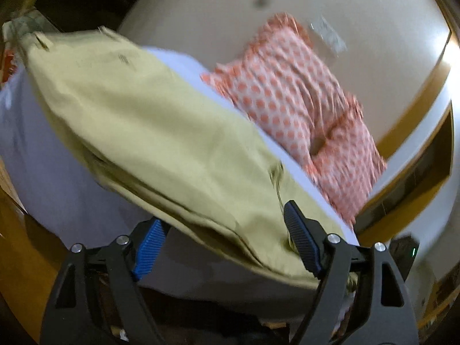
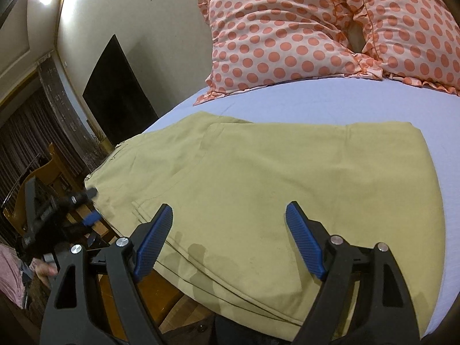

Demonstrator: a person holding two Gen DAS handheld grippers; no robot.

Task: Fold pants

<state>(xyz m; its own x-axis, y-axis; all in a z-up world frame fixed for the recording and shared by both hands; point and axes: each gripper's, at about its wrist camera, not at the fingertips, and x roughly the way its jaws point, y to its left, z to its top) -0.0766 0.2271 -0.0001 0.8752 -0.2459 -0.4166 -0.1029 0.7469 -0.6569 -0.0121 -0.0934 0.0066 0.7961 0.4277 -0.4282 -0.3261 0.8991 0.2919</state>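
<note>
Khaki pants [image 2: 273, 189] lie folded in layers on a bed with a lavender sheet [image 2: 330, 100]. In the left wrist view the pants [image 1: 149, 126] stretch away diagonally and the picture is blurred. My left gripper [image 1: 224, 235] is open, its blue pads on either side of the near edge of the pants. It also shows at the left of the right wrist view [image 2: 89, 205], at the pants' left edge. My right gripper [image 2: 230, 230] is open and empty just above the near part of the pants.
Two pink pillows with orange dots [image 2: 287, 34] lie at the head of the bed, also in the left wrist view [image 1: 299, 109]. A dark TV [image 2: 115, 92] hangs on the wall. A wooden bed frame [image 2: 143, 290] and a wooden chair [image 2: 43, 172] are at the left.
</note>
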